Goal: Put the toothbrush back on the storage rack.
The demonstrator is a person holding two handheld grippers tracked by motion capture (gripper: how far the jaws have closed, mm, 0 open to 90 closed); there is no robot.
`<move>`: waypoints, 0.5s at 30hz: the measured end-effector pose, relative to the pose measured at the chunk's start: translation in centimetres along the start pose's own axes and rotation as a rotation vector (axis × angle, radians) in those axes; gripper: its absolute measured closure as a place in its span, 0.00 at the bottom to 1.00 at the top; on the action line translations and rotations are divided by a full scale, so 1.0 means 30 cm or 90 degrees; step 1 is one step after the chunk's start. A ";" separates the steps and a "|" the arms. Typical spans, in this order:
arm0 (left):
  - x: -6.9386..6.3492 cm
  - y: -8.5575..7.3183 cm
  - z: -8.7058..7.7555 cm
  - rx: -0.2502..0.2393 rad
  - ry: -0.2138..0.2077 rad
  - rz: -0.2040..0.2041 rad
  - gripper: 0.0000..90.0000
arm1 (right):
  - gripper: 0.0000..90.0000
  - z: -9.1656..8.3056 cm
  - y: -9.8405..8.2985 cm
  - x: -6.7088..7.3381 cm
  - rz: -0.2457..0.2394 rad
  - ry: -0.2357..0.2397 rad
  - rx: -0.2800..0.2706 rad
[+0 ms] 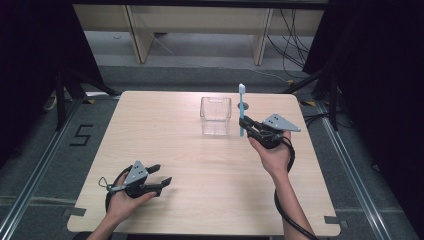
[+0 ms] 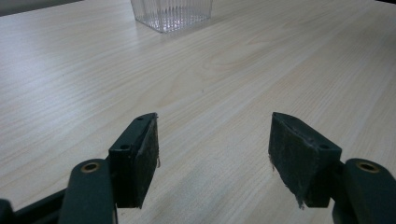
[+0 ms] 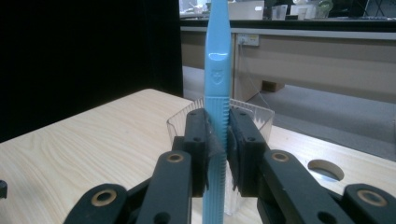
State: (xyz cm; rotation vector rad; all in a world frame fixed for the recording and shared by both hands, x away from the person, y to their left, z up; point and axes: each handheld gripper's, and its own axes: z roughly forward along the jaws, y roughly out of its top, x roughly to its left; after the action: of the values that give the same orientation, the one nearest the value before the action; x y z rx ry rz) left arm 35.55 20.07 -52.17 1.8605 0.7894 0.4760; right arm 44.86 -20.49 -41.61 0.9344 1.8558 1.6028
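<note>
One toothbrush (image 1: 241,107) stands upright, clamped in the right gripper (image 1: 246,125), just right of the clear box (image 1: 215,116). That hand is nearer; the left gripper (image 1: 162,181) rests agape and empty, well apart.

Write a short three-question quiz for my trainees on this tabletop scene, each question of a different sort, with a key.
1. True or false: the right gripper has its jaws shut on the blue toothbrush.
2. Multiple choice: the toothbrush is held A) flat on the table, B) upright, C) inside the container.
3. Fill the gap: the left gripper has its jaws ____ over the bare table.

Key
1. True.
2. B: it stands upright beside the clear plastic container, seen from the high view.
3. Open.
</note>
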 end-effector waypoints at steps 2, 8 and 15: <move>0.001 0.000 0.000 0.001 -0.001 0.001 0.37 | 0.88 -0.001 0.006 0.000 0.000 -0.009 -0.002; -0.001 0.000 -0.001 -0.003 -0.001 0.002 0.37 | 0.88 0.004 0.012 0.000 0.024 -0.019 -0.017; -0.002 -0.002 0.000 -0.009 -0.008 0.002 0.37 | 0.88 0.022 0.029 0.000 0.017 -0.033 -0.039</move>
State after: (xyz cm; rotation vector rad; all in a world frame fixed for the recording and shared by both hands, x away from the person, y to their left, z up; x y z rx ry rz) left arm 35.49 20.06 -52.22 1.8509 0.7724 0.4702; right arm 45.50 -20.01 -40.85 0.9689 1.7570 1.6269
